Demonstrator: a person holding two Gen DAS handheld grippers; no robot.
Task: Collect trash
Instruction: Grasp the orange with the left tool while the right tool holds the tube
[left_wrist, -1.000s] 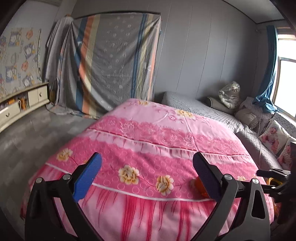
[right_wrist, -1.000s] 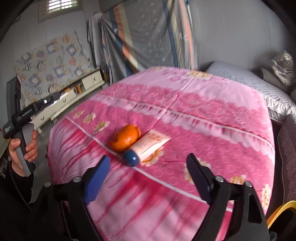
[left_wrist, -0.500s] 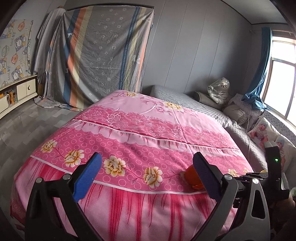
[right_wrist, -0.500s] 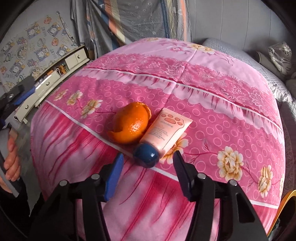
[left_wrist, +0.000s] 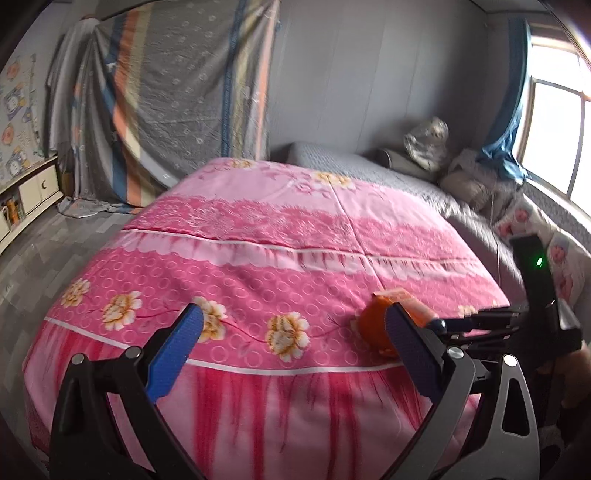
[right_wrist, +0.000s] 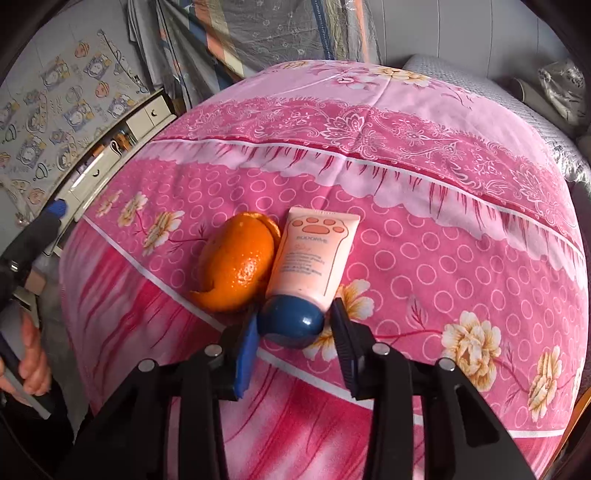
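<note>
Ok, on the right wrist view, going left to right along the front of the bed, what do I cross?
Person's hand on the left gripper's handle → orange peel → pink tube, its blue cap between the right gripper pads → yellow flower print.

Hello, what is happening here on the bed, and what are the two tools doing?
A person holds a gripper in each hand over a pink flowered bedspread. The right gripper has just been closing; its fingers now flank the blue cap of a pink tube that lies against an orange peel. Whether they press it yet is unclear. The left gripper is open and empty, beside the peel.
</note>
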